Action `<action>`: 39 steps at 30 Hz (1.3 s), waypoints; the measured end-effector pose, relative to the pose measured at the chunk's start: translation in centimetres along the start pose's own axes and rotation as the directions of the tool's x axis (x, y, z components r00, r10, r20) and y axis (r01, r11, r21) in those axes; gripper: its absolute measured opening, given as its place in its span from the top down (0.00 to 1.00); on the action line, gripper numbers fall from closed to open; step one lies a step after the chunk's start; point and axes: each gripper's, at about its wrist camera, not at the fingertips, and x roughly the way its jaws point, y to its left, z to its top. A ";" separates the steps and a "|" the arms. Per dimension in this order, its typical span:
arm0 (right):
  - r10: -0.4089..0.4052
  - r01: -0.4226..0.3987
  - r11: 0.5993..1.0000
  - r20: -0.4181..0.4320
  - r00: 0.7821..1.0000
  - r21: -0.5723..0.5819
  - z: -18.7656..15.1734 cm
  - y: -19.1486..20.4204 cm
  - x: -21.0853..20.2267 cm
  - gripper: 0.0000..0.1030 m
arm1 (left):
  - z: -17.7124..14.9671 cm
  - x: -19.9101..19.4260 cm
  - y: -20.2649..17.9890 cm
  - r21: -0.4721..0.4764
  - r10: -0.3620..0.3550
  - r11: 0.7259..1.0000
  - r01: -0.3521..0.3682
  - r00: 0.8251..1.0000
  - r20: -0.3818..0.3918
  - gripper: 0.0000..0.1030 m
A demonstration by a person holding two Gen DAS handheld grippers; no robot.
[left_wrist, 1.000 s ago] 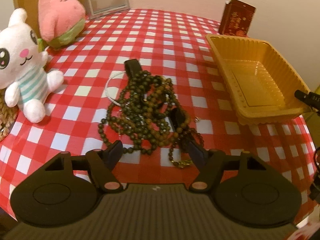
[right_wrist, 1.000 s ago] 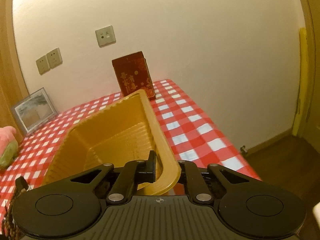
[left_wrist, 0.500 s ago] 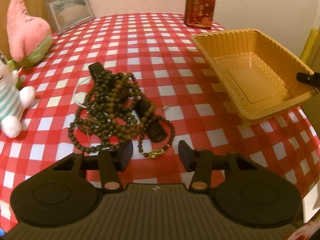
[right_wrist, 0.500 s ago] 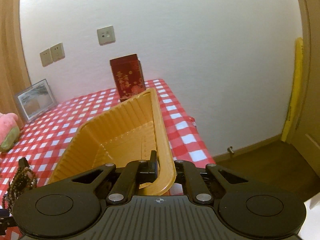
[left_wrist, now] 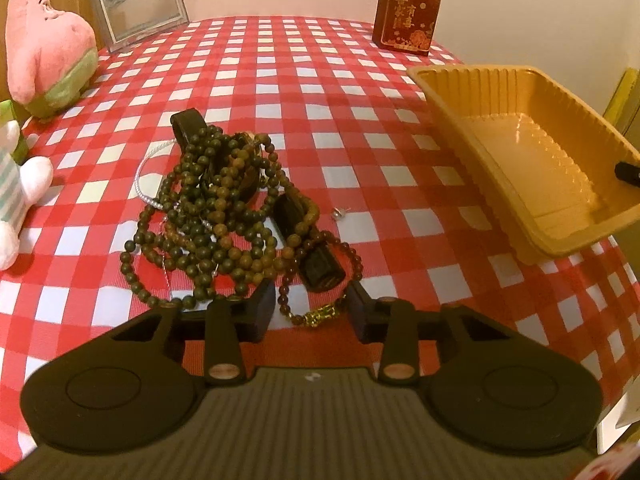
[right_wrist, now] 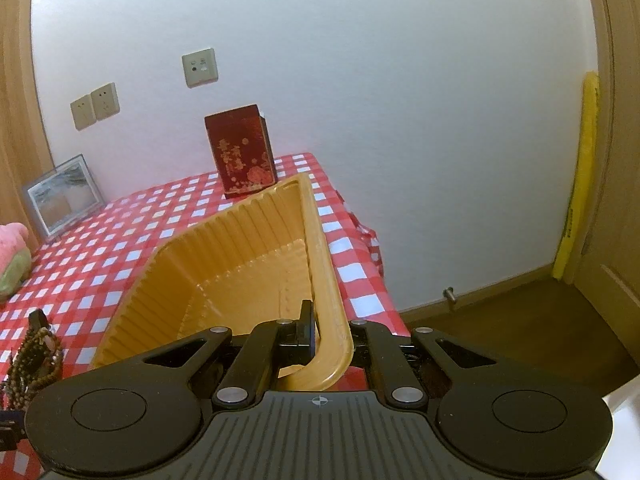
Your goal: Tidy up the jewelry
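Jewelry (left_wrist: 224,216) lies in one tangled heap on the red-checked tablecloth (left_wrist: 360,128), straight ahead of the left gripper (left_wrist: 312,310): dark bead strands, a thin pearl chain at the far left edge, and two black bars through the middle. Nearest the jaws is a reddish bead bracelet with a gold clasp (left_wrist: 320,314), and that clasp sits between the fingertips, on the cloth. The jaws have just been closing and stand partly apart; neither pad looks to press on the beads yet. The bracelet's loop runs away from the gripper toward the heap, hooked around the nearer black bar (left_wrist: 316,252), so lifting it will likely drag that along. The right gripper (right_wrist: 324,332) is clamped on the rim of the golden plastic tray (right_wrist: 240,248), held empty and tilted to the right of the heap. The left hand is plainly nearer the beads. Around them stand a pink plush star (left_wrist: 44,44), a white plush toy (left_wrist: 16,184), a picture frame (left_wrist: 138,4) and a red box (left_wrist: 408,10), all well apart.
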 end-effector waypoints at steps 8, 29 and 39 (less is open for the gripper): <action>-0.004 0.004 1.000 -0.011 1.000 0.008 0.1 -0.2 0.2 0.95 | 0.0 -0.4 1.8 -0.011 -0.071 0.997 0.071 0.997 0.000 0.73; -0.015 0.015 1.000 -0.020 1.000 0.009 -0.2 0.1 0.6 0.95 | 1.0 0.4 2.7 0.060 -0.109 0.992 0.111 0.993 -0.035 0.94; 0.006 -0.006 1.000 -0.020 1.000 -0.015 0.0 0.1 0.2 0.95 | 1.1 -1.5 2.1 0.074 -0.094 0.993 0.095 0.995 -0.012 0.97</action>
